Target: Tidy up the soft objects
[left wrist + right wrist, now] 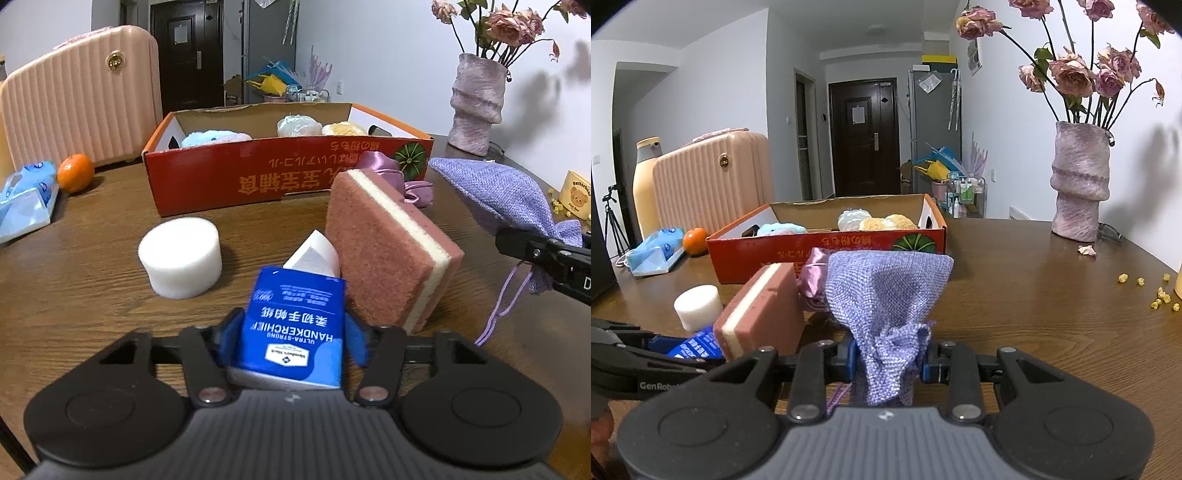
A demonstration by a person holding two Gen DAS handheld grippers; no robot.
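My left gripper (293,341) is shut on a blue handkerchief tissue pack (295,325), its blue pads pressing on both sides. Just beyond the pack stand a white foam wedge (314,254), a pink sponge (391,251) on edge and a white foam cylinder (181,256). My right gripper (888,360) is shut on the neck of a purple burlap pouch (886,291), which stands up from its jaws. A purple satin pouch (812,277) lies behind the sponge. The red cardboard box (258,177) at the back holds a blue plush (210,138) and pale puffs (299,125).
An orange (75,172) and a blue plastic packet (26,199) lie at the left, before a pink suitcase (77,96). A vase of dried roses (1078,184) stands at the back right. Yellow crumbs (1161,295) and a small bear jar (576,195) are at the right edge.
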